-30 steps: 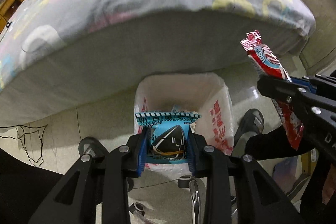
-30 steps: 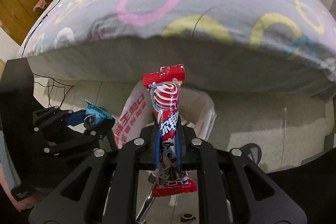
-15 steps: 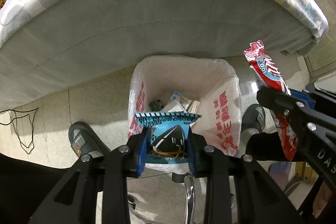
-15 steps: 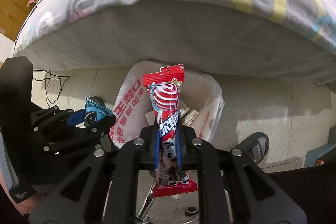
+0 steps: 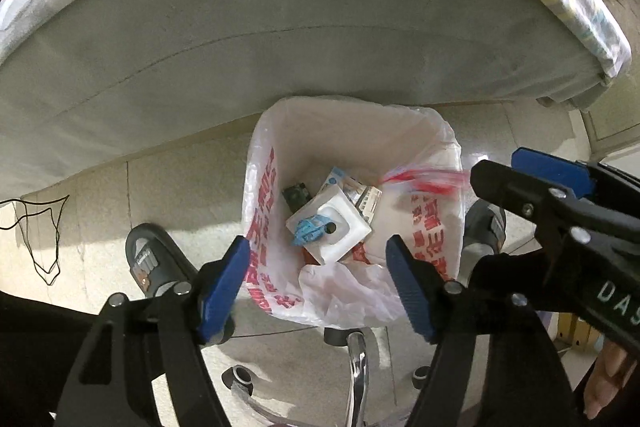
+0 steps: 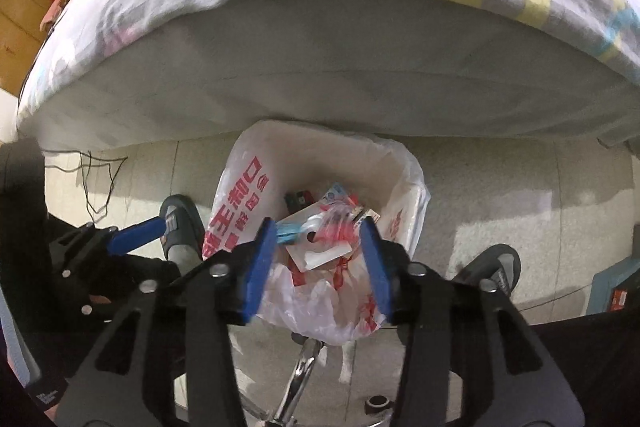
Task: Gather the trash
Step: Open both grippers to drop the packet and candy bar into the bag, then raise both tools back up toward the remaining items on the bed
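Note:
A bin lined with a white, red-printed plastic bag (image 5: 352, 107) (image 6: 320, 135) stands on the floor against the bed. My left gripper (image 5: 316, 283) hangs over it, jaws opening, with nothing between the pads. The blue wrapper (image 5: 308, 229) (image 6: 288, 229) lies loose on a white box inside the bin. My right gripper (image 6: 318, 267) (image 5: 496, 163) is also over the bin, jaws opening. The red wrapper (image 6: 340, 225) (image 5: 424, 181) is a blur dropping free below its pads. The left gripper (image 6: 120, 233) shows at the left of the right wrist view.
The bed's grey side (image 5: 280, 7) (image 6: 320, 67) overhangs just behind the bin. A person's sandalled feet (image 5: 148, 259) (image 5: 484, 223) flank the bin. A chrome chair base (image 5: 356, 367) lies below it. A thin black cable (image 5: 40, 239) trails on the tiled floor at left.
Both grippers sank toward the bin and opened. The blue wrapper left the left gripper and landed in the bin; the red wrapper left the right gripper and is falling.

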Action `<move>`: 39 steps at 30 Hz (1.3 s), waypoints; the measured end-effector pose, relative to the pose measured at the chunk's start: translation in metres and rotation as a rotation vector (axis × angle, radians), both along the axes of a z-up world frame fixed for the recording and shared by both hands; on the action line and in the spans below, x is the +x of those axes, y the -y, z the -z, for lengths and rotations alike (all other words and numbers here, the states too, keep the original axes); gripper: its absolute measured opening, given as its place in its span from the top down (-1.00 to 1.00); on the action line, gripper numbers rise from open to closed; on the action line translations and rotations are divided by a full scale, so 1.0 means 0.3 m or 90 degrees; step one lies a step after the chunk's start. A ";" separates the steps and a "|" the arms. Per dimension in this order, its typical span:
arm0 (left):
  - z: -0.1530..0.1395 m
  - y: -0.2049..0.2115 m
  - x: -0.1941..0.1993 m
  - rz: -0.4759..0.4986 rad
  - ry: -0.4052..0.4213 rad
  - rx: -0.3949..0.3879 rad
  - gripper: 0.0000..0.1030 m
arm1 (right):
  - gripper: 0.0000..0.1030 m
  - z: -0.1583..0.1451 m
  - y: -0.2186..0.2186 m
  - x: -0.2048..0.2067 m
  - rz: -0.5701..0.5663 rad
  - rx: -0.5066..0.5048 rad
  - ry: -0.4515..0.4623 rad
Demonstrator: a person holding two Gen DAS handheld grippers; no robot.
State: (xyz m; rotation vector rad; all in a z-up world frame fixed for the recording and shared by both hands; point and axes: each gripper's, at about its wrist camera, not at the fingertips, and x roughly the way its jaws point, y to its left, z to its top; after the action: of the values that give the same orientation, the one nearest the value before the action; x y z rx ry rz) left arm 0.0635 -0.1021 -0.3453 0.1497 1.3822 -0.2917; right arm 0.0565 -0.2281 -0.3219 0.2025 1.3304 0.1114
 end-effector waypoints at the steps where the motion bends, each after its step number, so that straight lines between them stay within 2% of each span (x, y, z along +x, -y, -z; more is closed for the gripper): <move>1: 0.002 -0.001 -0.001 -0.001 -0.001 0.002 -0.35 | 0.11 0.001 0.004 0.001 0.005 0.001 -0.001; 29: 0.000 -0.019 -0.010 -0.006 0.014 0.028 -0.35 | 0.09 -0.005 0.003 -0.029 0.004 -0.016 0.007; 39: -0.049 -0.041 -0.029 -0.015 0.033 0.016 -0.35 | 0.07 -0.076 0.029 -0.073 0.013 -0.016 0.025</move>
State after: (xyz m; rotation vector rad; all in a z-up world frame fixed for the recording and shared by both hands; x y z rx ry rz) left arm 0.0547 -0.0897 -0.3306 0.1605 1.3364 -0.2491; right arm 0.0346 -0.2367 -0.2990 0.1915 1.2901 0.0814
